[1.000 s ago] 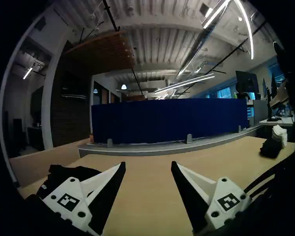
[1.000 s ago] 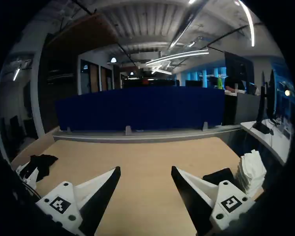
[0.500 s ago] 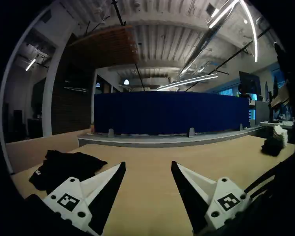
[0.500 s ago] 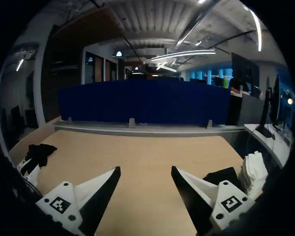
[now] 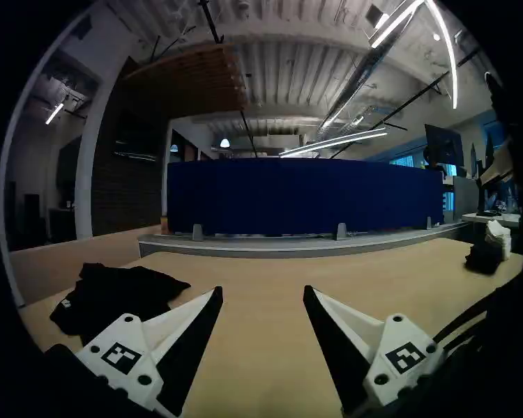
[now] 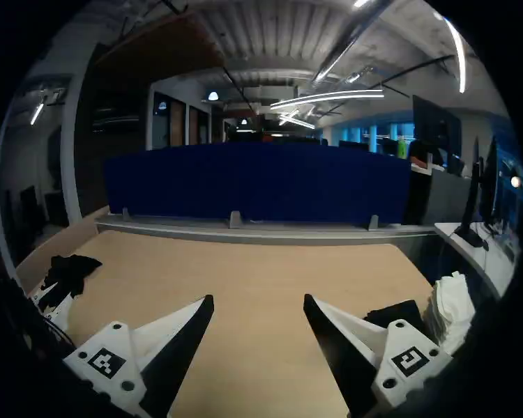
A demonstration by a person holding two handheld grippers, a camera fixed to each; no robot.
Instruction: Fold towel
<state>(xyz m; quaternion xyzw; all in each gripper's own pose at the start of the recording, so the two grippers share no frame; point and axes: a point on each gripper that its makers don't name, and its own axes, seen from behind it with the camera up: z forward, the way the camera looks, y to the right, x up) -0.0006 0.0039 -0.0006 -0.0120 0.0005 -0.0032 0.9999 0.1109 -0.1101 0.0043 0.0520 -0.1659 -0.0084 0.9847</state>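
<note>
The black towel (image 5: 118, 296) lies crumpled and unfolded on the worktop (image 5: 275, 275) near its left edge. In the left gripper view it sits just beyond the left gripper (image 5: 262, 288), off to the side of one finger and not touching it. This gripper's jaws are spread apart with nothing between them, above bare worktop. In the right gripper view the same towel (image 6: 67, 270) appears well apart at the left edge. The right gripper (image 6: 258, 297) also has its jaws apart and empty. Near the right edge a folded black cloth (image 6: 399, 313) lies beside a white stack (image 6: 451, 310) of folded cloths. A blue partition (image 6: 258, 182) runs along the far edge.
</note>
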